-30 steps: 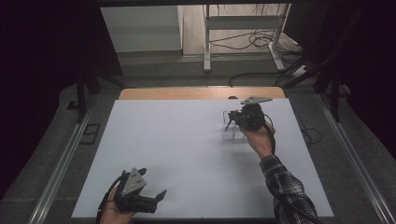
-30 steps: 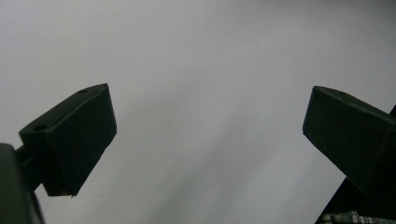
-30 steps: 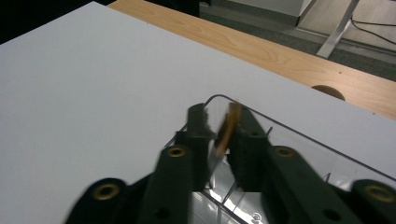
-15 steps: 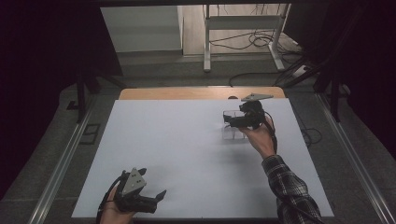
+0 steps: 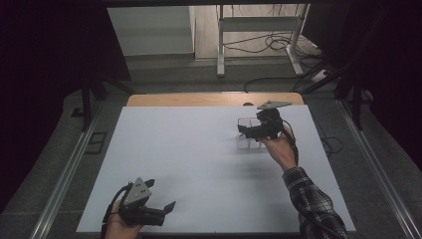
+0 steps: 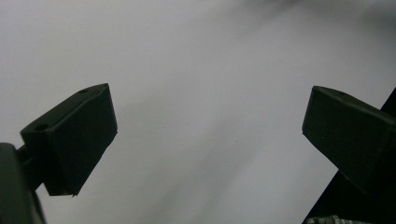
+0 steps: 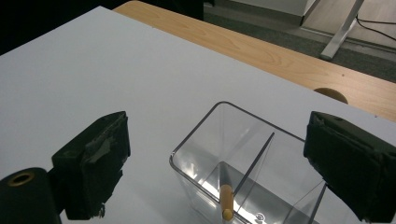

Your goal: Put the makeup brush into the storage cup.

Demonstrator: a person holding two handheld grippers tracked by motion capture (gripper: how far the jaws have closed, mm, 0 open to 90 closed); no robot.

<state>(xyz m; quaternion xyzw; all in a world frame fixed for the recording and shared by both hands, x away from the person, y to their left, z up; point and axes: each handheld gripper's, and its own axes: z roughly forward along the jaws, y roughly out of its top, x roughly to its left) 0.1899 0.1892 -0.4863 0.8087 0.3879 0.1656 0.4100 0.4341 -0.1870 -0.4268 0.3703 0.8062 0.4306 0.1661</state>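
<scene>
As the clear box sits just ahead of our right tongs, between their spread jaws, we judge them nearer; the left tongs gape too, holding nothing.

a stick lies inside the box on the table.

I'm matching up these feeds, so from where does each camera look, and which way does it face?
High view: above the near table edge, looking forward and down; both hands, left gripper, right gripper.
Left gripper view: on that gripper, facing the white table between open jaws.
Right gripper view: looking over the clear box toward the far edge.
High and right views share the box.
</scene>
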